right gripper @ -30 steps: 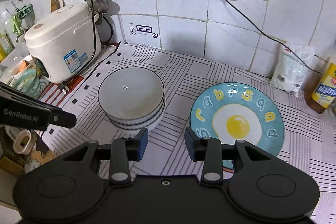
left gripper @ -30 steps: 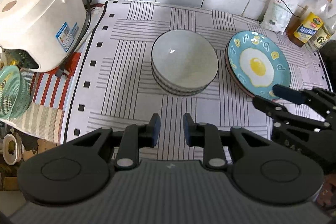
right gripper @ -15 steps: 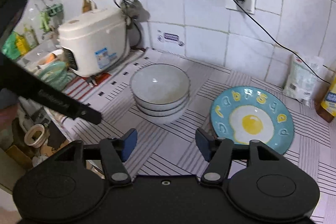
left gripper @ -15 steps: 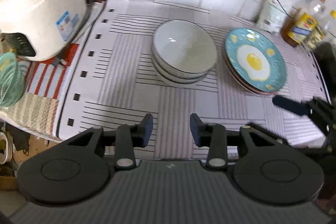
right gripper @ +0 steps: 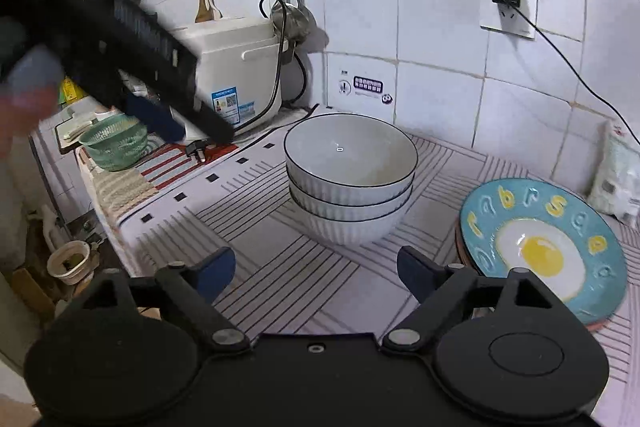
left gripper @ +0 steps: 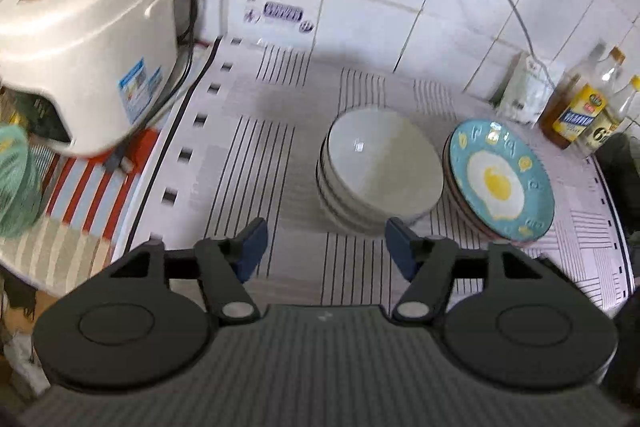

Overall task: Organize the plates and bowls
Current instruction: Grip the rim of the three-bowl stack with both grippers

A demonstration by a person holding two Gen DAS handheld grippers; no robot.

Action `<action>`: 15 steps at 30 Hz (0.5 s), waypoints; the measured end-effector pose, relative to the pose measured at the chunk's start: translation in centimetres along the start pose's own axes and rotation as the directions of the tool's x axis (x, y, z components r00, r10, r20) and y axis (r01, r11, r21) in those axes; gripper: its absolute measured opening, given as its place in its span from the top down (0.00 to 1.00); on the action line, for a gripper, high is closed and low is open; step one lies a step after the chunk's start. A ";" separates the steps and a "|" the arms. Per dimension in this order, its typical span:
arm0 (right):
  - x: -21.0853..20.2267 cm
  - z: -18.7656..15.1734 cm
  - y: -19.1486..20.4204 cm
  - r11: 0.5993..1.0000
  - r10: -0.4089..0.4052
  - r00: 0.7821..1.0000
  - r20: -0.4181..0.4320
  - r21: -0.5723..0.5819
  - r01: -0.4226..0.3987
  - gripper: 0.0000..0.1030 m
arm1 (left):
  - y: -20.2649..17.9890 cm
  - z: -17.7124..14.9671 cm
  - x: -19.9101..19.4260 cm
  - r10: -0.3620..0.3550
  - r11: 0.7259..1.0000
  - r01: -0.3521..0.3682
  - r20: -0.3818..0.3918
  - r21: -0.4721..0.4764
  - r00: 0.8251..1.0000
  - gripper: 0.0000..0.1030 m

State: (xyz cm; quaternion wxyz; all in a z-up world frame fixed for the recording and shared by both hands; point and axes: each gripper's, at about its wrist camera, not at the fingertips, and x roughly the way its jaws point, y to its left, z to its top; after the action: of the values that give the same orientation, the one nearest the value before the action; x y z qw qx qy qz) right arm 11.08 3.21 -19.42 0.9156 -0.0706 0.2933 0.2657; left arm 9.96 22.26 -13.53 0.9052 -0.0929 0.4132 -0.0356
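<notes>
While opening empty, both grippers tilt toward bowls.

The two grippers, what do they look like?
Both are matte black plastic: the left gripper and the right gripper each carry two angular fingers with dark blue pads, silver pivot screws and round discs behind. The left gripper's side bears white lettering, blurred.

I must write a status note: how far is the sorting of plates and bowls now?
Done, it seems: three bowls sit nested in one stack, and the egg-pattern plate tops a plate pile beside it. In hand: nothing; the left tool and right tool are opening, empty. Left: no loose dishes are visible.
</notes>
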 end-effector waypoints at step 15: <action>10.1 -0.9 -2.1 0.996 -0.058 0.998 -0.035 0.067 0.060 0.09 | 0.1 2.3 11.2 -0.022 1.000 0.023 -0.098 0.008 0.995 0.27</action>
State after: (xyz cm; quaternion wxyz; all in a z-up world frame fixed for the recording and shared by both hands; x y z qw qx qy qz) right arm 18.66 5.68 -26.03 0.9199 -0.0523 0.3153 0.2271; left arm 19.06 21.12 -20.38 0.8838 -0.0915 0.4559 -0.0523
